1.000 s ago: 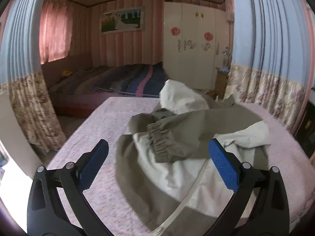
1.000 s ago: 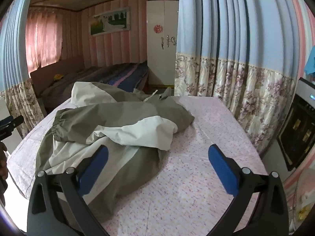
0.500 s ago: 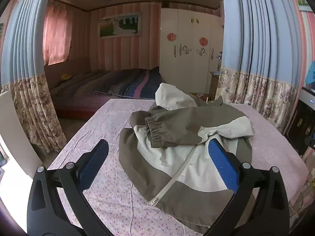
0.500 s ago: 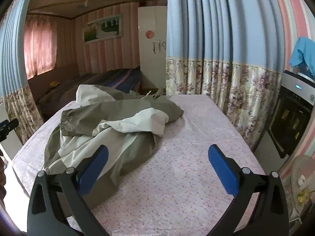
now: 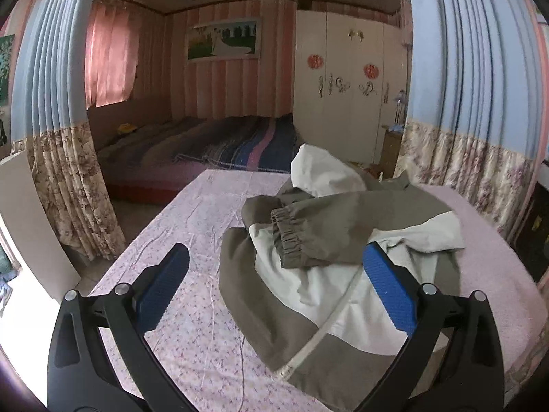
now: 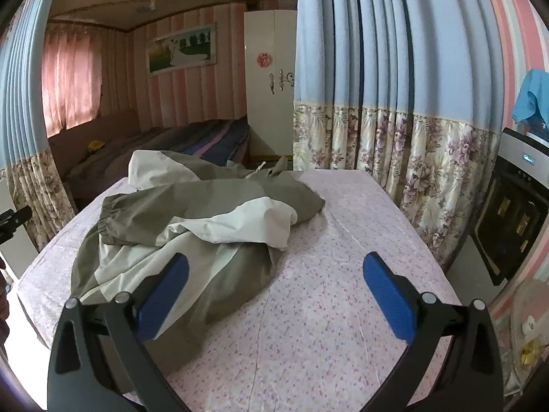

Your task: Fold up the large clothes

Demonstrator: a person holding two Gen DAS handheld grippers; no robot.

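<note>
Your olive-green and cream windbreaker jacket (image 5: pixel 329 257) lies in a loose heap on the table covered with a pink floral cloth (image 6: pixel 329 309), toward the table's left half as your right camera sees it. One olive sleeve with a gathered elastic cuff (image 5: pixel 291 240) is thrown across the body, and the cream hood (image 5: pixel 322 171) humps up at the far end, so nothing is squared yet; by the look of it the folding has barely begun.

Your left claw (image 5: pixel 274 292) is released, blue pads spread wide, holding nothing. It hovers above the near hem, where the pale zipper strip (image 5: pixel 322 333) runs diagonally toward you. The open spread makes sense: you need room to straddle a layer of fabric before pinching.

Your right claw (image 6: pixel 274 292) is likewise released and empty, poised over the bare cloth just beside the jacket's right edge, its left pad over the fabric and its right pad over the table.

The slick, light shell will probably slide and trap air, so take hem corners, not bunched middles. I'd judge the crossed sleeve must be laid flat first. The blue curtain with floral border (image 6: pixel 377 103) hangs close behind the table; keep lifted fabric away from it.
</note>
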